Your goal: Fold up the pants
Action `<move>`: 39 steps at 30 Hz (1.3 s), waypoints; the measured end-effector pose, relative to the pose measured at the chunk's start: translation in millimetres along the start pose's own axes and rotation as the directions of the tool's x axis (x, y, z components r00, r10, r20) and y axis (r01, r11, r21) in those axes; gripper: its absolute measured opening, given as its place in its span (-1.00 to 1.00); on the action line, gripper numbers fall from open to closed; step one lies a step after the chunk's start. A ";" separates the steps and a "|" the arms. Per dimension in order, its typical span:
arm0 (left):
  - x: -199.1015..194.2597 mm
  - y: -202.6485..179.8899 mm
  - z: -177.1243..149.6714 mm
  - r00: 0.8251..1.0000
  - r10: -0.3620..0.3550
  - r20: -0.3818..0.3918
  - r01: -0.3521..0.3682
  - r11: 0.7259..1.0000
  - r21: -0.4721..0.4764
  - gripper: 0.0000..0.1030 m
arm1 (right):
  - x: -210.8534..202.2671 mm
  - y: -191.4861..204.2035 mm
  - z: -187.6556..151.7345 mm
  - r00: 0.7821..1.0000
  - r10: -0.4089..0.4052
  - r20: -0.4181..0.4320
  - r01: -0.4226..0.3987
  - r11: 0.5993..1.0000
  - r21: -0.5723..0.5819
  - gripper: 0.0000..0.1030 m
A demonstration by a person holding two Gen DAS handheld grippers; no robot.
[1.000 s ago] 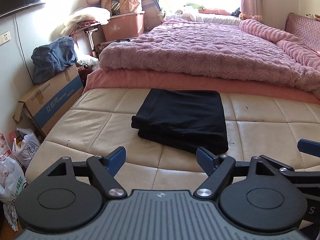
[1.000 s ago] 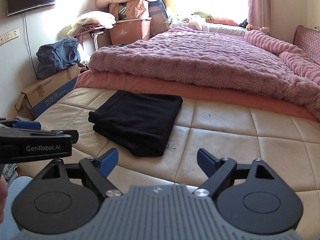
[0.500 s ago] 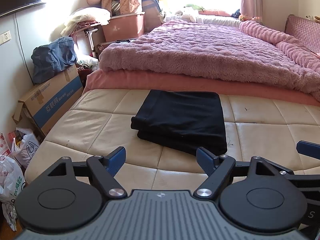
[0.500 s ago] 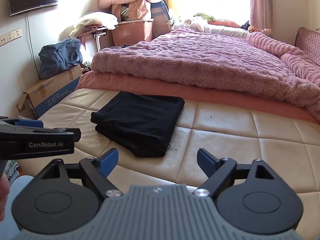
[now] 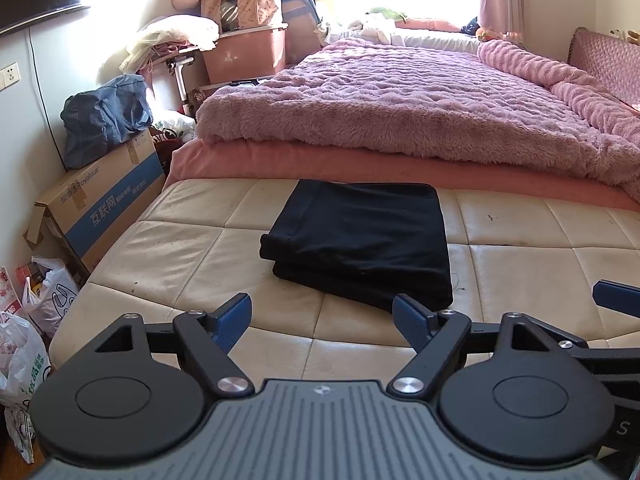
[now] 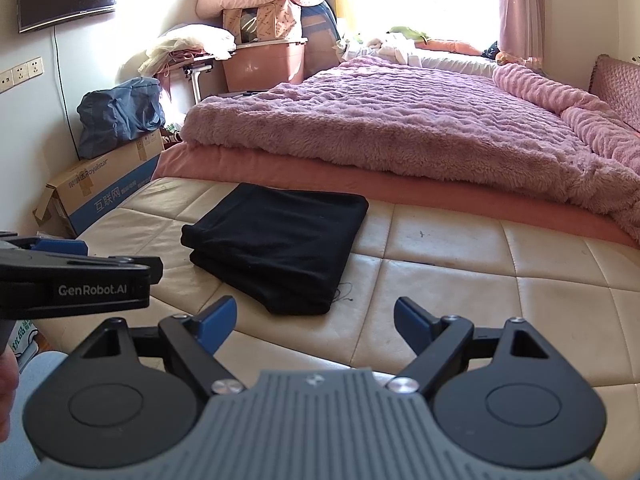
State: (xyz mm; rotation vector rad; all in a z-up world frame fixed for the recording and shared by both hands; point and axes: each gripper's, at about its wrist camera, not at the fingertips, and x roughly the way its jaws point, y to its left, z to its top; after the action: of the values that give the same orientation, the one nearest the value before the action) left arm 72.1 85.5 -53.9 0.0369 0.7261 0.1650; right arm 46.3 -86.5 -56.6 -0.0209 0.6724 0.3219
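Observation:
The black pants [image 5: 360, 240] lie folded into a neat rectangle on the cream quilted mattress [image 5: 180, 248]; they also show in the right wrist view [image 6: 276, 244]. My left gripper [image 5: 322, 316] is open and empty, held just in front of the pants' near edge. My right gripper [image 6: 316, 320] is open and empty, in front and to the right of the pants. The left gripper's body [image 6: 76, 284] shows at the left of the right wrist view. A blue fingertip of the right gripper [image 5: 616, 294] shows at the right edge of the left wrist view.
A bed with a fluffy purple blanket [image 5: 400, 108] and pink sheet [image 5: 360, 160] lies behind the mattress. A cardboard box [image 5: 100, 208] with a blue bag [image 5: 104, 116] stands at the left. Plastic bags [image 5: 24, 336] sit on the floor at the left.
Both grippers have drawn back and risen slightly from the folded pants. Both stay open; the pants have not moved.

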 end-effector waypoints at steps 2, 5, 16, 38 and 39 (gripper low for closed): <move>-0.2 -0.5 0.6 1.000 -0.002 0.000 0.002 1.000 0.002 0.82 | 0.1 -0.1 0.1 1.000 0.000 -0.001 0.000 1.000 0.000 0.59; -0.2 -0.5 1.0 1.000 -0.003 0.000 0.003 1.000 0.001 0.82 | 0.0 -0.2 0.0 1.000 0.000 -0.001 0.000 1.000 0.000 0.59; -0.3 -1.9 1.8 1.000 -0.006 -0.001 0.006 1.000 0.005 0.82 | -1.0 -1.2 1.1 1.000 -0.003 -0.003 0.003 1.000 0.005 0.59; 0.4 -1.8 2.4 1.000 -0.009 0.000 0.009 1.000 0.005 0.82 | -1.5 -1.9 3.2 1.000 -0.005 -0.009 0.005 1.000 0.009 0.59; 0.3 -2.1 2.5 1.000 -0.009 0.000 0.009 1.000 0.005 0.82 | -1.6 -2.0 3.3 1.000 -0.005 -0.009 0.005 1.000 0.009 0.59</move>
State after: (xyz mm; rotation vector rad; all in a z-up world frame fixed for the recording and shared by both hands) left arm 74.3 83.5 -52.4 0.0387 0.7262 0.1547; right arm 47.8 -88.4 -53.2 -0.0158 0.6828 0.3141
